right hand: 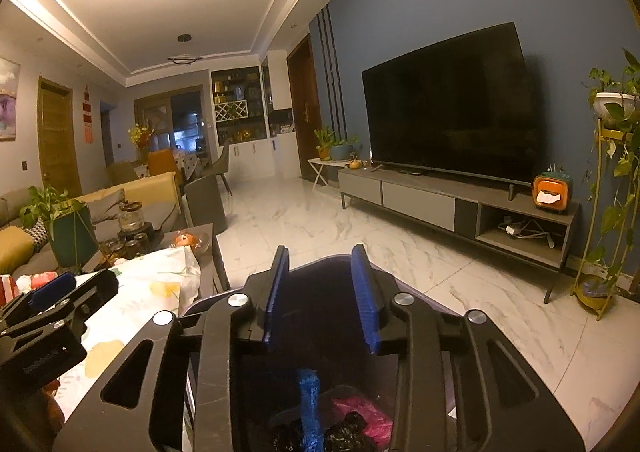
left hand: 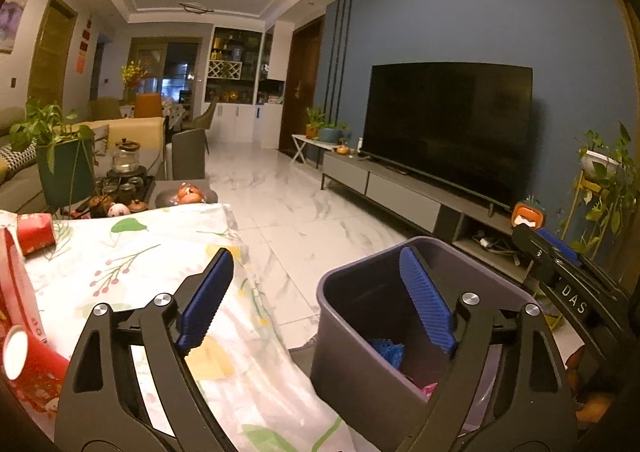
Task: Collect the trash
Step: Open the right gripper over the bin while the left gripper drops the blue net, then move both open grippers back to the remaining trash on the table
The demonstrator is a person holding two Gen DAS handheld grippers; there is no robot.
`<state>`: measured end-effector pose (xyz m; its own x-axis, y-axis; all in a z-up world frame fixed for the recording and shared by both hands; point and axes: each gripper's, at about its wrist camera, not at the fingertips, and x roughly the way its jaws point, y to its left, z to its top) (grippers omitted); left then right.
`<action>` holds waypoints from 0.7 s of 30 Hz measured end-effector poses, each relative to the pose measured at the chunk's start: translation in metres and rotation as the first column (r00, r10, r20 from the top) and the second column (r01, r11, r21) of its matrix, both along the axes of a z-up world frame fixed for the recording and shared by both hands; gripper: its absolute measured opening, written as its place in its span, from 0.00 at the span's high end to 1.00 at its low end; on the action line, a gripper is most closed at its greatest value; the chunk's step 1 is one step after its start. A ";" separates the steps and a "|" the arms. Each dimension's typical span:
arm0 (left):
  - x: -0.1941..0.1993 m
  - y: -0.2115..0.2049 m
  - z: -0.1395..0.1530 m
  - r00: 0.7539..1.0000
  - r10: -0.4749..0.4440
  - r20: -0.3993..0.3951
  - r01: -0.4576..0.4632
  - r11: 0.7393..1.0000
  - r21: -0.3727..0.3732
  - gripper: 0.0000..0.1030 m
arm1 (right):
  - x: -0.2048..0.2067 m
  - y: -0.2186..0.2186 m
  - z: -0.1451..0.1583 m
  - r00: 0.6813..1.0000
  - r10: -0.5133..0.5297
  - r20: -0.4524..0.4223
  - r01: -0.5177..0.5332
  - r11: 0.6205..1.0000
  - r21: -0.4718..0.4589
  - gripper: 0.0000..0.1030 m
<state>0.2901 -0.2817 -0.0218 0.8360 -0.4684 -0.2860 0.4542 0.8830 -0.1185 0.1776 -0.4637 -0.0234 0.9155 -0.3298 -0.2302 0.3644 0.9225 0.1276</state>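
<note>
My left gripper (left hand: 316, 252) is open wide at the edge of the floral-cloth table (left hand: 132, 264), and nothing sits between its blue pads. A grey trash bin (left hand: 360, 372) stands on the floor right beside the table, with the right pad in front of its opening. Red paper cups (left hand: 35, 233) (left hand: 28, 364) lie on the cloth to the left. My right gripper (right hand: 321, 252) hovers over the bin (right hand: 320, 312), open and empty. Inside the bin lie a blue piece (right hand: 308, 404), pink wrapping (right hand: 364, 416) and black scraps (right hand: 348, 432).
A large TV (right hand: 448, 104) stands on a low cabinet (right hand: 420, 204) along the blue wall. White marble floor (right hand: 320, 212) stretches ahead. A green planter (left hand: 66, 172), a tea set (left hand: 124, 180) and a fruit bowl (left hand: 188, 194) crowd the table's far end. A plant stand (right hand: 612, 192) is at the right.
</note>
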 end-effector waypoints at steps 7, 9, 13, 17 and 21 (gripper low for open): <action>-0.016 0.019 0.007 0.999 0.038 0.022 -0.038 0.999 0.005 0.12 | -0.012 0.008 0.007 1.000 -0.005 0.027 0.005 1.000 0.000 0.51; -0.022 0.026 0.009 0.998 0.054 0.026 -0.054 0.999 0.008 0.12 | -0.016 0.012 0.009 1.000 -0.002 0.031 0.002 1.000 -0.002 0.49; -0.035 0.044 0.014 0.995 0.098 0.029 -0.098 0.995 0.019 0.11 | -0.026 0.025 0.014 0.999 0.007 0.047 -0.006 1.000 -0.008 0.43; -0.047 0.064 0.018 0.991 0.135 0.023 -0.136 0.991 0.021 0.10 | -0.036 0.040 0.019 0.998 0.034 0.059 -0.034 0.999 -0.009 0.38; -0.062 0.089 0.021 0.982 0.187 0.043 -0.188 0.982 0.035 0.10 | -0.050 0.060 0.024 0.995 0.066 0.076 -0.064 0.998 -0.028 0.33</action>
<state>0.2282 -0.1925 -0.0005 0.9188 -0.2916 -0.2660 0.2839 0.9564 -0.0679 0.1280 -0.4042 0.0008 0.9499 -0.2741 -0.1503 0.2937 0.9471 0.1292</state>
